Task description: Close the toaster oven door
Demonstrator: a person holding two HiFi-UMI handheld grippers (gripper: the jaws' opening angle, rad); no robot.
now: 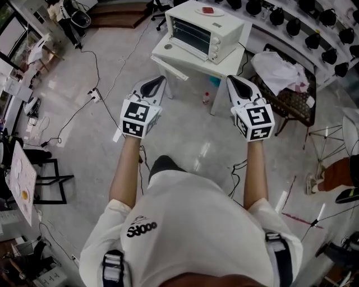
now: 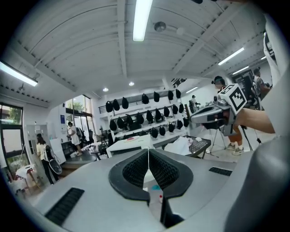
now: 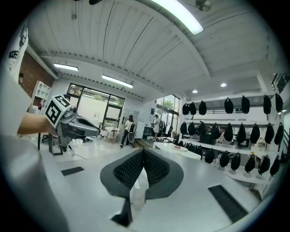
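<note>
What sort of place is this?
Likely a lab or workshop, not a kitchen: a toaster oven on a white table, cables across the floor, rows of black gear on wall shelves.

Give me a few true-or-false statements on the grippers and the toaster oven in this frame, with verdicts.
1. The left gripper and the right gripper both have their jaws together, with nothing between them. True.
2. The left gripper touches the toaster oven. False: it is held in the air, short of the oven.
3. The toaster oven stands on the floor. False: it stands on a white table.
4. A red item lies on top of the toaster oven. True.
</note>
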